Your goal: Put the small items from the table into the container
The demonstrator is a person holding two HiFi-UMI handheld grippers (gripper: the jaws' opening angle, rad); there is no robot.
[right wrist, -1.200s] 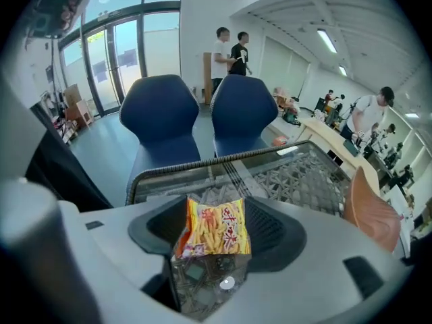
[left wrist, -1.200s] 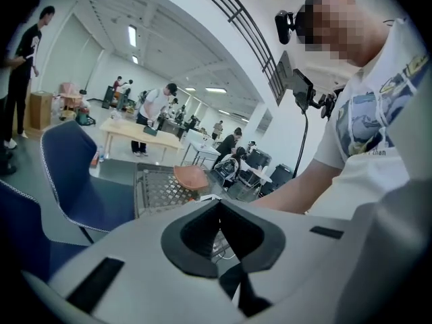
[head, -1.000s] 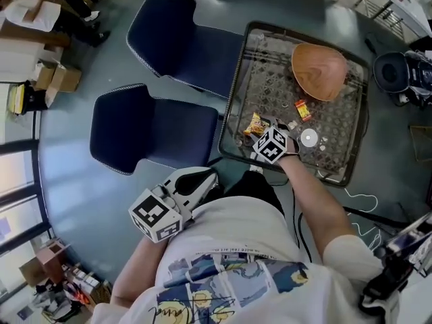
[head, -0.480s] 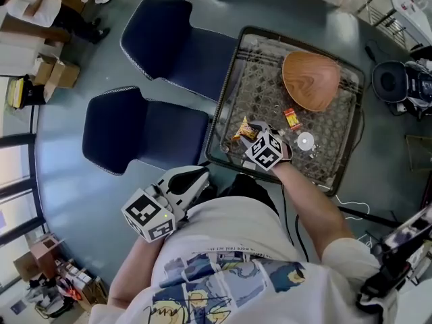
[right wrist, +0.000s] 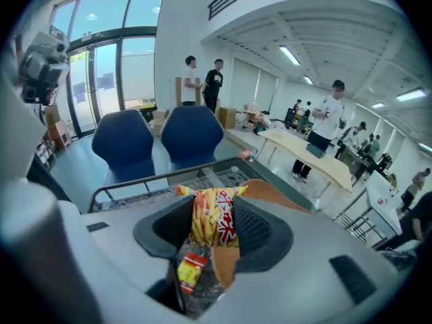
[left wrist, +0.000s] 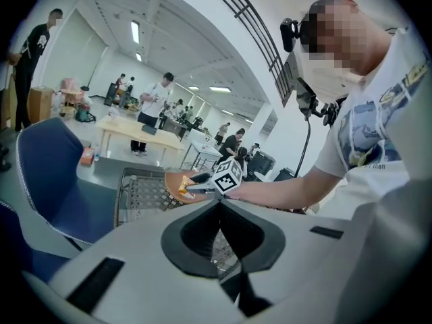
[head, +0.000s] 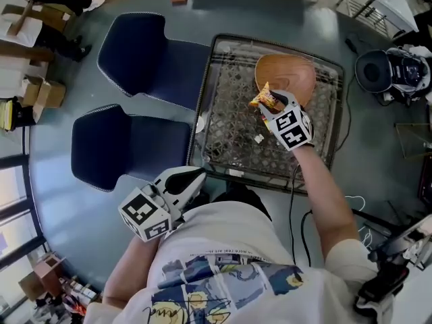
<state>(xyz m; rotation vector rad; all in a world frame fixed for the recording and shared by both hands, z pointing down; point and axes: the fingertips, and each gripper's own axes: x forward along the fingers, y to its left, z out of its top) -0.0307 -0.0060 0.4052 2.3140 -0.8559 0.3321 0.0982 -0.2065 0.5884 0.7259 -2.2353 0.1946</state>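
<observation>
At the table's [head: 229, 140] far edge, over the wooden bowl [head: 291, 71], the right gripper [head: 269, 107] clamps a snack packet [head: 263, 98]; the left gripper's [head: 196, 176] jaws are together, empty.

Honestly, nothing legible here. The shirt [head: 229, 241] has cursive lettering along its bottom edge and the snack packet [right wrist: 210, 225] has print, but both are too blurry to read.

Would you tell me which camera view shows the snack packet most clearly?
The right gripper view: the snack packet fills the centre, pinched in the right claw. The head view shows it small by the wooden bowl; the left gripper view shows only a distant speck.
</observation>
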